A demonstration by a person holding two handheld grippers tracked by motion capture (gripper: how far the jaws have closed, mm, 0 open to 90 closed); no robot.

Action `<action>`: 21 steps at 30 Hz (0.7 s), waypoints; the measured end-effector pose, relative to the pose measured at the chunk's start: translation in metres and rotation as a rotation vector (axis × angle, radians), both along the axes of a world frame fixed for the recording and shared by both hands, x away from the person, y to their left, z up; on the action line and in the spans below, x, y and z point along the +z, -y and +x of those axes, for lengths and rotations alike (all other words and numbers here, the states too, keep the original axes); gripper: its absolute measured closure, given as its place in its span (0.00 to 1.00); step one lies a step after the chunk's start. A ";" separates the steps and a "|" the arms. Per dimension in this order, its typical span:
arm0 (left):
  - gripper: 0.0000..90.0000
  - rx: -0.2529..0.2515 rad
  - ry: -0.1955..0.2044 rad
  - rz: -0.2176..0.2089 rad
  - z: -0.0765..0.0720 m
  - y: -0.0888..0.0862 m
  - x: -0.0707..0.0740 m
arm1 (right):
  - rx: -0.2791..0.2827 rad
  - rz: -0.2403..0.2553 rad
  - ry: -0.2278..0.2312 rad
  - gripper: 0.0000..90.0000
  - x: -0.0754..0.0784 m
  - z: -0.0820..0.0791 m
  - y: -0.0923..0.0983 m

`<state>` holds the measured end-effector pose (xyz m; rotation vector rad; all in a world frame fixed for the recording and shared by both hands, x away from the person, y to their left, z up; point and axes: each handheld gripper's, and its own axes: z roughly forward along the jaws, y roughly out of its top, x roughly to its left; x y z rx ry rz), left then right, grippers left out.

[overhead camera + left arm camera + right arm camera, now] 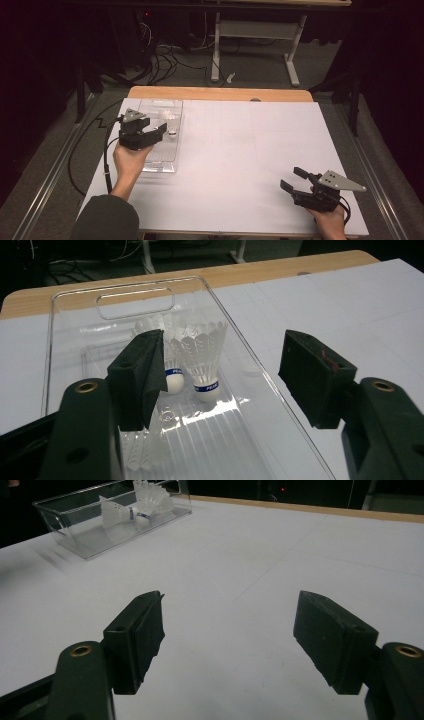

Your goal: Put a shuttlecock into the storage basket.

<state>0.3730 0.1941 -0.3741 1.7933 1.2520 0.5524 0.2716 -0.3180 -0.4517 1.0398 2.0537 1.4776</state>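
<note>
Nearest the person, the right gripper (295,181) is hovering low over the white sheet (250,160) at the table's near right corner, its jaws standing wide apart with nothing between them. In the right gripper view the bare sheet is running away between the two black pads toward the far corner where the tray sits.

Farther up on the left, the left gripper (159,131) is hanging over the clear plastic tray (150,165), held in the person's left hand (129,161). Its jaws are also spread wide and gripping nothing; in the left gripper view one jaw is sitting above the tray's inside and the other is reaching out past the tray's wall, over the sheet.

Inside the tray, two white shuttlecocks (205,362) are standing cork-down, feathers up, touching side by side, each with a blue band above its cork. The left jaw's pad is partly covering the one behind.

Beyond the sheet, the wooden table edge (220,93) is showing.
</note>
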 end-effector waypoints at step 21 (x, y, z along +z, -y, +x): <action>0.39 0.001 0.045 -0.024 -0.018 -0.002 -0.002 | 0.001 0.000 -0.002 0.31 0.000 0.000 0.000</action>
